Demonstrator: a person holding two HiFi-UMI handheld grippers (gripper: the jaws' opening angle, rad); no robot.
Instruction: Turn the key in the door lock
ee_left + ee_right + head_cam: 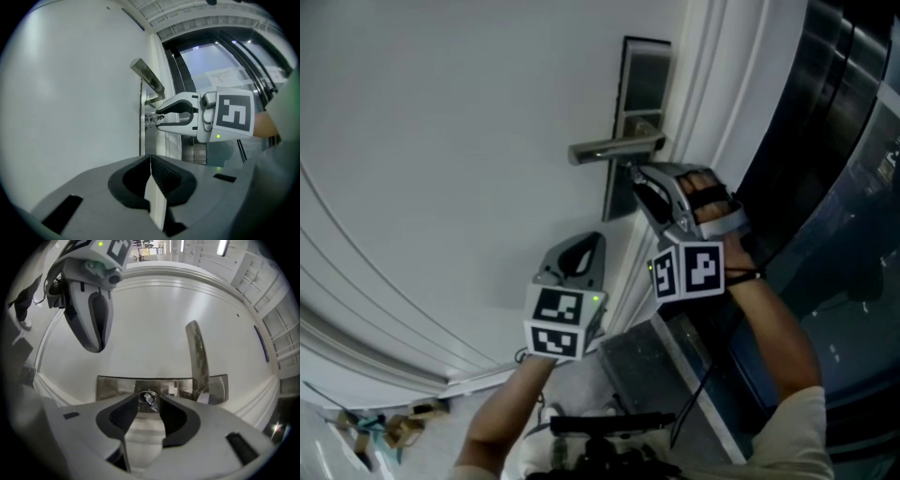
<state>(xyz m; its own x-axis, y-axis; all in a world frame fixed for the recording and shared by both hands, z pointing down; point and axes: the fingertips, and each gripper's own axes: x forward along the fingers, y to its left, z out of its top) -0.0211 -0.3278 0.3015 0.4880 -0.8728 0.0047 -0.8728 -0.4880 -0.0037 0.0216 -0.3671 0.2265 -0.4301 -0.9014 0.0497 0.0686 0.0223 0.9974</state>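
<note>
— A white door with curved mouldings is shown across most of the head view. A dark glazed wall is seen beside its frame, and scraps of litter are seen lying at the foot of the door. How is the right gripper set?

— Its jaws are held apart, and the key is framed between their tips. A narrow gap is seen on either side of the key, so no grip on it is shown. The key is seated in the keyhole of the steel lock plate, with its bow seen at a slant.

— And what is found around the key?

— The lever handle is mounted on the same plate, just beside the keyhole, and is pointed away across the door face. In the head view the right gripper is seen just below that handle. Its marker cube is turned toward the camera, and the person's right hand is wrapped round the grip.

— Is the left gripper occupied?

— No. Its jaws are pressed together, pad against pad, and nothing is held between them. It is held lower, near the door face and well apart from the lock plate. A small green lamp is lit beside its own marker cube. The right gripper at the key is caught from the side in the left gripper view.
</note>
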